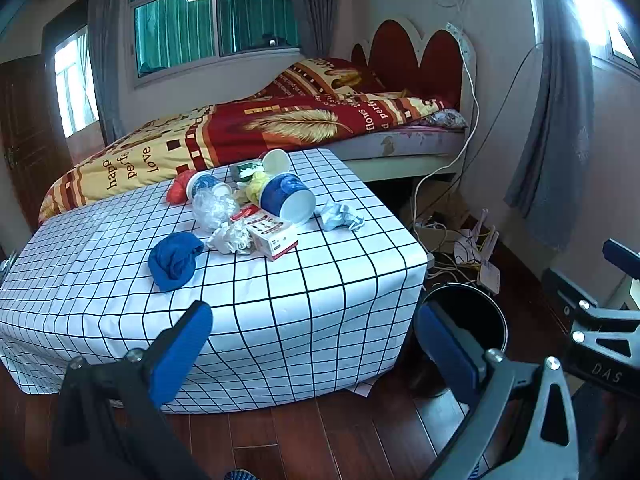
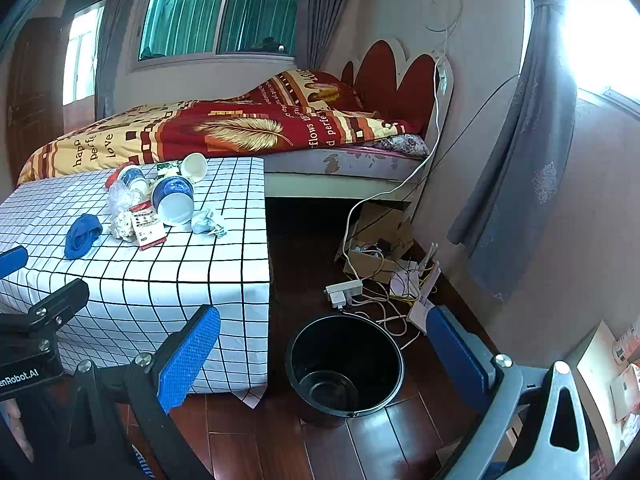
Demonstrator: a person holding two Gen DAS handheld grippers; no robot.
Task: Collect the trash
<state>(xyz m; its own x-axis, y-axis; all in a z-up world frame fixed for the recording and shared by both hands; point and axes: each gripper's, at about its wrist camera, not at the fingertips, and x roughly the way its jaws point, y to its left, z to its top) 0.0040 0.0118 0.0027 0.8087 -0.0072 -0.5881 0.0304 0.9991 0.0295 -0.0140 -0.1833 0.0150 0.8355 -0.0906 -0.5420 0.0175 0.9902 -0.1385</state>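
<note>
Trash lies heaped mid-counter: tipped cups, a small box, crumpled wrappers and a blue wad. The black bin stands empty on the floor just beside the counter's corner. Both the left tool and the right tool hang wide open, holding nothing. Collection appears not yet begun; next, one tool must reach in and grip a piece.

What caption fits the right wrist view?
Open right gripper above empty black bucket, trash pile on checked table.
</note>
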